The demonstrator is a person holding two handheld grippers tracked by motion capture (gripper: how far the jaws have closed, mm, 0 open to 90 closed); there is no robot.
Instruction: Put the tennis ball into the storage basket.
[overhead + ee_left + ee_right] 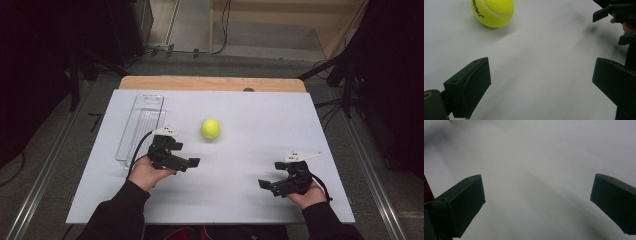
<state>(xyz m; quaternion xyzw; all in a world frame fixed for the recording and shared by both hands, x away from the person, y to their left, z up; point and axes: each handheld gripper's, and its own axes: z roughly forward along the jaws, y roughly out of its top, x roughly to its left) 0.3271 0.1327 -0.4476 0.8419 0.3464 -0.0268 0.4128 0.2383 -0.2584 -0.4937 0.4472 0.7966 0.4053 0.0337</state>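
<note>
Tennis ball [211,128]: one, yellow-green felt with a white curved seam and small black lettering on its side. Round, intact, lying free on the white bench [260,120], near its middle. To its left stands a clear plastic tray [141,125], well apart.

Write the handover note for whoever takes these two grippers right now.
Left gripper: open, holding nothing, low over the white table board, nearest the yellow felt tennis ball.
Right gripper: open, holding nothing, near the front right of the board.
The ball sits loose mid-board, touched by neither gripper. The clear plastic oblong tray lies at the board's left side and looks empty.
Done: nothing visible.
Left: probably grasp the ball with the left gripper; the tray looks like the likely destination.
</note>
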